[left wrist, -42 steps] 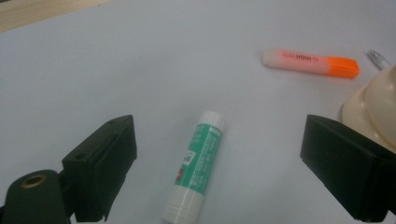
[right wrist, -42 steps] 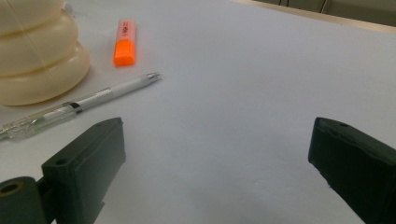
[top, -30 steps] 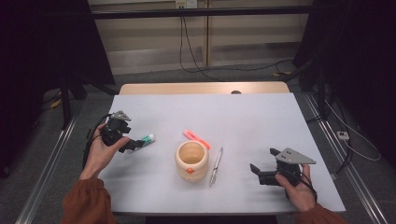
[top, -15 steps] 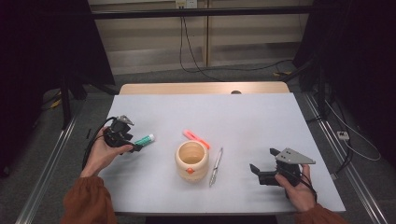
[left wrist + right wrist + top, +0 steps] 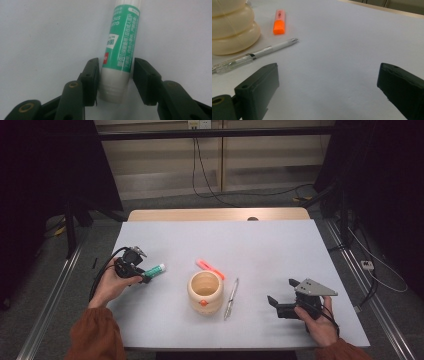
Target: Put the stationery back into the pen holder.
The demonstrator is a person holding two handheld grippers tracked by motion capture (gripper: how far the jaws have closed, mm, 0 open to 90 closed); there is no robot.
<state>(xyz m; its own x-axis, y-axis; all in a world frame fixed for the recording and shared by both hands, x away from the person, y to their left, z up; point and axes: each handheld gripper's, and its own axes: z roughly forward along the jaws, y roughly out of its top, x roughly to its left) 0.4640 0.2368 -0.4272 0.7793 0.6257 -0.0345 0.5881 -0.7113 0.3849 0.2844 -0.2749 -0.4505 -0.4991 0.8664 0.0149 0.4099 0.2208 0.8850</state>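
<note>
From above, the left gripper [image 5: 142, 274] sits low at the near left of the pale surface [image 5: 280, 250], its fingers around the capped end of a green glue stick [image 5: 156, 269] that lies flat and points toward a cream ribbed pot [image 5: 205, 292] at the centre. An orange highlighter [image 5: 210, 268] lies just behind the pot, a white pen [image 5: 230, 298] just to its right. The right gripper [image 5: 280, 303] rests well apart at the near right.

Along the left gripper, the fingers [image 5: 90, 80] have just been closing on the glue stick [image 5: 120, 57]: one touches its grey-white end, the other stands a sliver off.

Along the right gripper, the fingers [image 5: 259, 90] stand wide over bare surface, nothing between them; the pot [image 5: 233, 27], pen [image 5: 259, 53] and highlighter [image 5: 279, 22] lie beyond at the left.
</note>
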